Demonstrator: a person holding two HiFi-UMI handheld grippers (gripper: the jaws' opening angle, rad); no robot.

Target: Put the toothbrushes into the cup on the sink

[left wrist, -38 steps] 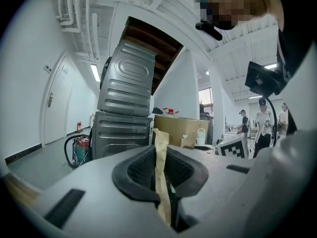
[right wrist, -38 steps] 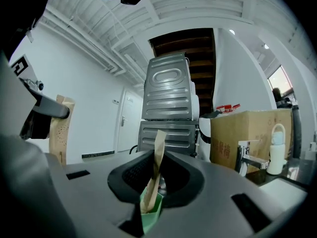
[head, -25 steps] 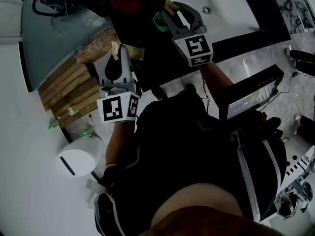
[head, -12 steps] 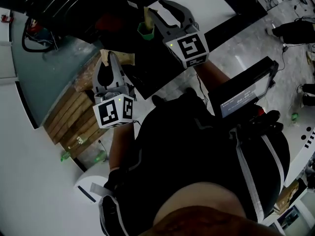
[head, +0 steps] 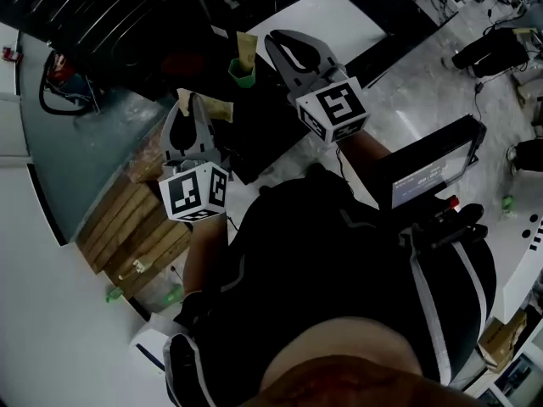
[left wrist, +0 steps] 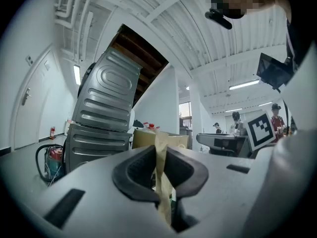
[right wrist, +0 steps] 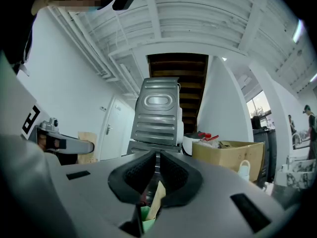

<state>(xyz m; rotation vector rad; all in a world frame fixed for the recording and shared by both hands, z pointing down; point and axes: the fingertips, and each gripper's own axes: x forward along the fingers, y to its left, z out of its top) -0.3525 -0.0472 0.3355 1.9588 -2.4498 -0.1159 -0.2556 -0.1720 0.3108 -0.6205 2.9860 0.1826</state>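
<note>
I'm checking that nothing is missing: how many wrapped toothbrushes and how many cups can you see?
Wrapped toothbrushes: 2, the held toothbrush in the left gripper, the other toothbrush in the green cup
Green cups: 1
Total: 3

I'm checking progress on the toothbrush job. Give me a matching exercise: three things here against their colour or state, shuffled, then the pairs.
Things:
1. left hand-held gripper
2. green cup
3. sink basin

States:
A. white
B. clamped on a tan toothbrush pack
C. has another tan pack standing in it

Pairs: 1-B, 2-C, 3-A.
</note>
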